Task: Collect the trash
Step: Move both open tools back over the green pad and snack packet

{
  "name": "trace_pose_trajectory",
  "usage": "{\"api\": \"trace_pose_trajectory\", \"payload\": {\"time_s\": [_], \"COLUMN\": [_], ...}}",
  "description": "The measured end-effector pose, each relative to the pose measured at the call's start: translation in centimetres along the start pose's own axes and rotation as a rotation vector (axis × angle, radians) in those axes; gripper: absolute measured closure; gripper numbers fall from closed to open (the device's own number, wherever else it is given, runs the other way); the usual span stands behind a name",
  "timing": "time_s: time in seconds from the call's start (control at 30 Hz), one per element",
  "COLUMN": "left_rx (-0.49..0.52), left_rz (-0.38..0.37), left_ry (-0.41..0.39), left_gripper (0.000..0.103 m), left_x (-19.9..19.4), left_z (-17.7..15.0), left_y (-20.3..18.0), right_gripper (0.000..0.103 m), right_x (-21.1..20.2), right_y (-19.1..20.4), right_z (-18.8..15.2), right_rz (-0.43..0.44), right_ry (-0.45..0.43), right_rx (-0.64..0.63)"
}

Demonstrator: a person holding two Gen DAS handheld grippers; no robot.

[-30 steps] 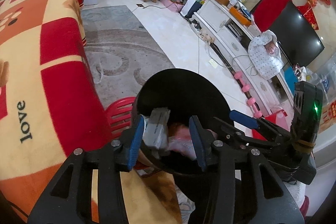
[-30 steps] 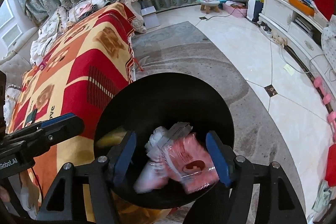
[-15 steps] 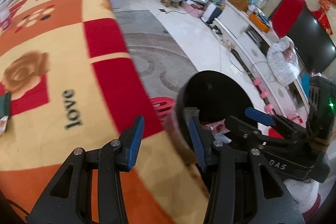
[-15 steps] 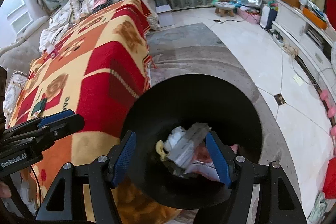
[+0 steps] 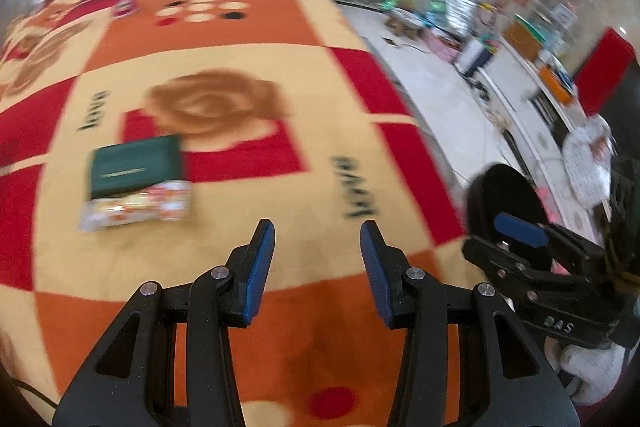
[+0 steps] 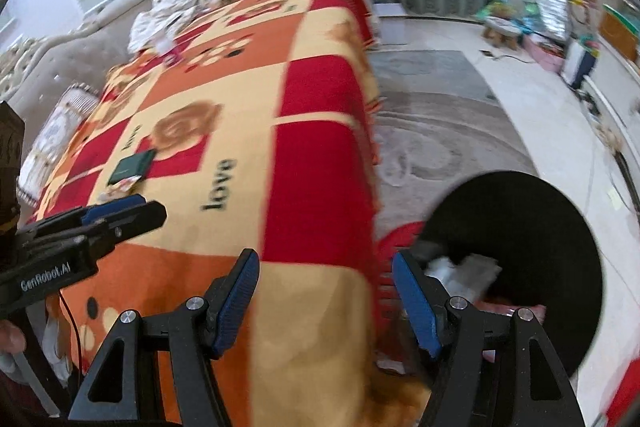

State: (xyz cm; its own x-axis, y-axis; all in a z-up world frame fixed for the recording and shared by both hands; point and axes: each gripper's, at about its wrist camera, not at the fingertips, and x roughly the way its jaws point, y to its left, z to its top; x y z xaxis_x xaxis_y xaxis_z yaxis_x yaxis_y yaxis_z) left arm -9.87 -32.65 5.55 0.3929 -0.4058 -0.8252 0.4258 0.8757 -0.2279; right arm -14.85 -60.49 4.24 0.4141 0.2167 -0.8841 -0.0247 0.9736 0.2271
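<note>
A: Where is the trash lying that is still to be collected?

B: A green packet and a colourful wrapper are seen lying on the blanket that is covering the bed. They are touching each other, the wrapper on the nearer side. In the left wrist view they are lying ahead of the left tool and to its left.

A: How is their long axis lying?

B: It is lying across the view, roughly crosswise to the line along which the left tool is pointing. The picture is blurred, so more cannot be told.

A: Which tool is judged to be nearer?

B: The left one. In the right wrist view it is shown close to the packet, while the right tool is being held over the edge of the bed, beside the black bin.

A: How are the tools being held?

B: Both are partly open, and nothing is being gripped or touched by either of them.

A: And the bin?

B: It is standing on the floor beside the bed, and some trash is already lying inside it.
</note>
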Motion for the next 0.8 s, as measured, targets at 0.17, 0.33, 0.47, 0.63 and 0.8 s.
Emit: {"api": "trace_pose_trajectory", "payload": {"time_s": [0.17, 0.33, 0.47, 0.63, 0.8], "left_rx": [-0.084, -0.109, -0.119, -0.081, -0.117], "left_rz": [0.027, 0.004, -0.03, -0.038, 0.028], "left_ry": [-0.019, -0.036, 0.036, 0.093, 0.113], "left_gripper": [0.06, 0.06, 0.06, 0.06, 0.061], "left_x": [0.2, 1.8, 3.3, 1.6, -1.6], "left_z": [1.7, 3.4, 3.4, 1.5, -0.9], "left_y": [4.5, 6.2, 7.3, 9.8, 14.3], "right_gripper": [0.036, 0.036, 0.036, 0.036, 0.036], "right_x": [1.7, 2.3, 2.5, 3.2, 4.0], "right_y": [3.8, 5.9, 6.4, 6.8, 8.3], "right_z": [0.8, 1.4, 1.8, 2.1, 2.5], "right_rz": [0.041, 0.056, 0.054, 0.061, 0.089], "right_ry": [0.022, 0.028, 0.032, 0.042, 0.051], "right_rx": [-0.068, -0.11, -0.117, -0.12, -0.141]}}
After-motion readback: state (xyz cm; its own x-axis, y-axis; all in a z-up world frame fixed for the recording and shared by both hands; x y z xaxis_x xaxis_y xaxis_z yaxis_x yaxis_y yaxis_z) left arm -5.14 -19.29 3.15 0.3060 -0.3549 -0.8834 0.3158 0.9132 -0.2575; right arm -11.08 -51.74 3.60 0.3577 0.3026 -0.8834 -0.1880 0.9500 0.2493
